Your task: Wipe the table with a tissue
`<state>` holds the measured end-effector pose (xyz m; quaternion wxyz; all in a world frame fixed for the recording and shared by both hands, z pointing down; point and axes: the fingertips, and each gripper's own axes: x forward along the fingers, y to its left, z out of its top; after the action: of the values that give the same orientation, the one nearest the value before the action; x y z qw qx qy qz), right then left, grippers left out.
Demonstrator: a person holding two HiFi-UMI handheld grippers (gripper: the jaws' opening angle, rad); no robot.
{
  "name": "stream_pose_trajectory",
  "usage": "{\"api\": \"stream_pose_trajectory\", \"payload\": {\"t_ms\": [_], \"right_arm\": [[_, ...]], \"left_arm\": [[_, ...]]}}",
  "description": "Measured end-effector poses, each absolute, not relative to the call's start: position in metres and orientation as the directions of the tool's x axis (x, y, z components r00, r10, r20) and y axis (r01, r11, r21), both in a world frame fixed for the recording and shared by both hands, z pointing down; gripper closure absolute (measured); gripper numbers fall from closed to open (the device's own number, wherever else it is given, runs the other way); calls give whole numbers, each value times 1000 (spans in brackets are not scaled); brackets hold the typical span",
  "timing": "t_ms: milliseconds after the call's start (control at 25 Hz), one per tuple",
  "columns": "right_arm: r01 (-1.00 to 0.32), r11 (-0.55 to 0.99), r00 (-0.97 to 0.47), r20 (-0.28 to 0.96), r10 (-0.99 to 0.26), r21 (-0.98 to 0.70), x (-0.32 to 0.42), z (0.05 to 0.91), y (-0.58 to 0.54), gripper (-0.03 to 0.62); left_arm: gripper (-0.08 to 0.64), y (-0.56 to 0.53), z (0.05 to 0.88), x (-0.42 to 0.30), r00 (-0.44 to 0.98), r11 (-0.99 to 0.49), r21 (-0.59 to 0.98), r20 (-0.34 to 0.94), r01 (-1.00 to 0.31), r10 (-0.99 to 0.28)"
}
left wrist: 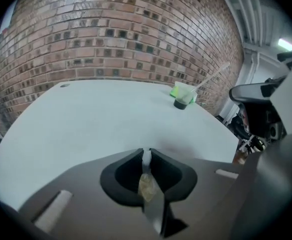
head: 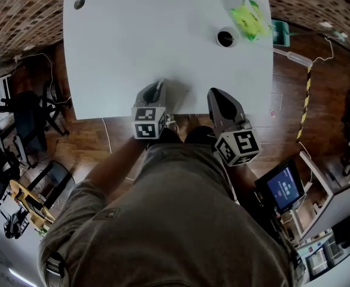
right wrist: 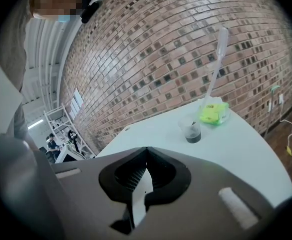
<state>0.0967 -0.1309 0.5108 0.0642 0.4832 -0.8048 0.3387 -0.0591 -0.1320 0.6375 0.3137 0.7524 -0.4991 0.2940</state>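
Note:
The white table spreads ahead of me. A bright green packet lies at its far right corner, beside a clear cup with dark liquid in it. My left gripper hovers over the table's near edge, jaws shut with nothing held. My right gripper is beside it at the same edge, also shut and empty. The left gripper view shows shut jaws with the cup and packet far off. The right gripper view shows shut jaws, the cup and the packet.
A thin clear pipette stands out of the cup. A cable hole sits at the table's far left corner. Office chairs stand on the wooden floor to the left, a small screen to the right. A brick wall backs the table.

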Motion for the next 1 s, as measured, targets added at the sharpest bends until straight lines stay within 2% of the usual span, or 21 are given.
{"api": "stream_pose_trajectory", "payload": {"t_ms": [560, 800, 1000], "right_arm": [[-828, 309, -518, 425, -742, -469, 102, 511, -130, 580], [-824, 332, -531, 421, -735, -460, 95, 510, -130, 580], [-822, 376, -542, 381, -749, -428, 68, 473, -112, 580]], "left_arm": [[522, -111, 645, -3, 507, -450, 307, 743, -838, -437], [522, -87, 652, 6, 563, -537, 345, 763, -770, -316], [522, -58, 621, -23, 565, -537, 332, 745, -775, -354]]}}
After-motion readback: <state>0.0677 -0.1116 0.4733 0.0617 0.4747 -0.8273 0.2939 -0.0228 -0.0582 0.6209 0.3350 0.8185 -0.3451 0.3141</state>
